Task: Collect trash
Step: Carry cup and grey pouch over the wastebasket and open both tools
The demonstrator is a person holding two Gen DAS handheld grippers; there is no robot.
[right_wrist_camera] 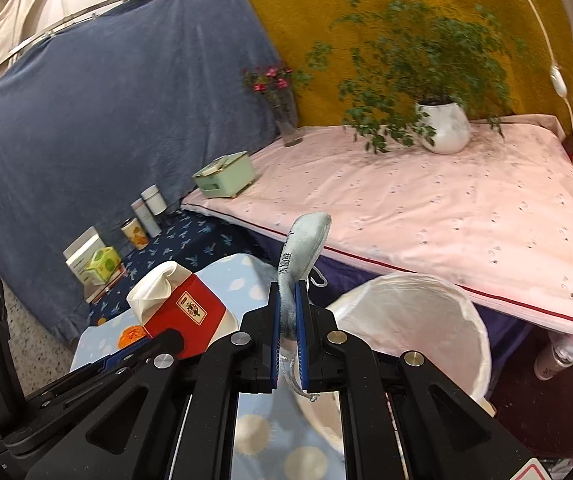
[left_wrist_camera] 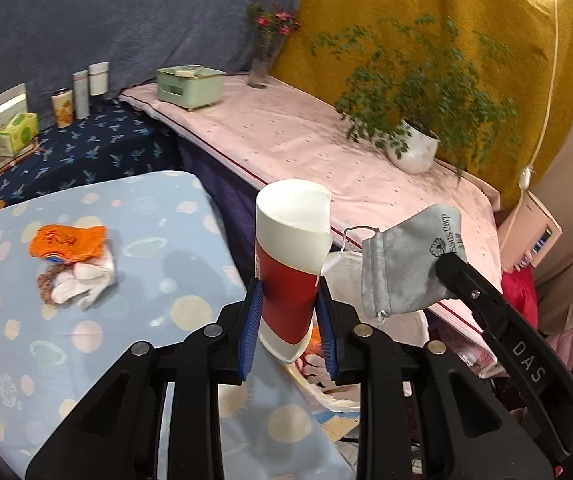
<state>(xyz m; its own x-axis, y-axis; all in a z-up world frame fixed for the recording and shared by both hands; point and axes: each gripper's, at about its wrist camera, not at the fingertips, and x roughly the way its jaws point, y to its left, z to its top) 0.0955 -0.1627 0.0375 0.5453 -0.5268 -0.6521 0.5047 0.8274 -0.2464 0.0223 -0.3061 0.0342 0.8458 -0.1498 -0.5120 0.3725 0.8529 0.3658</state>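
Blue and mustard blankets hang behind a pink-sheeted platform (right_wrist_camera: 426,208) bearing a potted plant (right_wrist_camera: 444,128), and nearer lies a pale blue dotted table cover (left_wrist_camera: 86,320). Beside that cover stands a white-lined trash bin (right_wrist_camera: 426,312), its mouth open just below both tools. By my reading the carry step is in hand: both pieces are lifted and need bringing over the bin's opening before the jaws part. The left gripper (left_wrist_camera: 290,320), tilted downward, is closed partway on a flattened red-and-white paper cup (left_wrist_camera: 290,256), pads pressing its sides. The right gripper (right_wrist_camera: 288,320), angled down less steeply, is nearly closed, pinching a grey drawstring pouch (right_wrist_camera: 304,240). An orange wrapper (left_wrist_camera: 68,242) and a white crumpled tissue (left_wrist_camera: 82,284) lie on the cover, not yet collected.
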